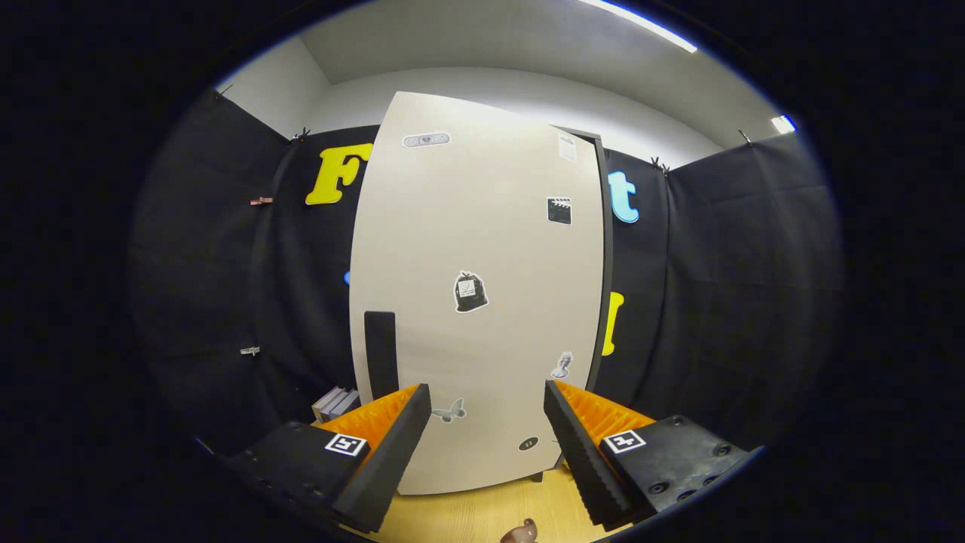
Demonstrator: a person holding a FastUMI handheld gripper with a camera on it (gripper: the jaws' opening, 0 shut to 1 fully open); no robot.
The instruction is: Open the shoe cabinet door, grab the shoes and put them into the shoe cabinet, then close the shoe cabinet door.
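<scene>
The shoe cabinet point(482, 302) stood just ahead of the fingers, its pale door point(490, 249) dotted with stickers and, as far as could be told, closed or only barely ajar along the dark right edge. A black handle point(380, 354) sat low on the door's left side, just beyond the left finger point(392, 445). The gripper point(486, 411) hung with its fingers spread wide and nothing between them, the right finger point(573, 445) level with the door's lower right.

A small brownish object point(520, 532), possibly part of a shoe though too little showed to tell, lay on the wooden floor point(482, 513) below the fingers. A stack of books point(335, 403) rested beside the cabinet's left foot, against the black booth wall point(226, 264).

The likely trouble lay at the handle: it was slim and set to one side, so fingers closing off-centre could slip from it or push the door instead of pulling it. A swinging door might also catch the books, or the fingers themselves if they stayed this close.
</scene>
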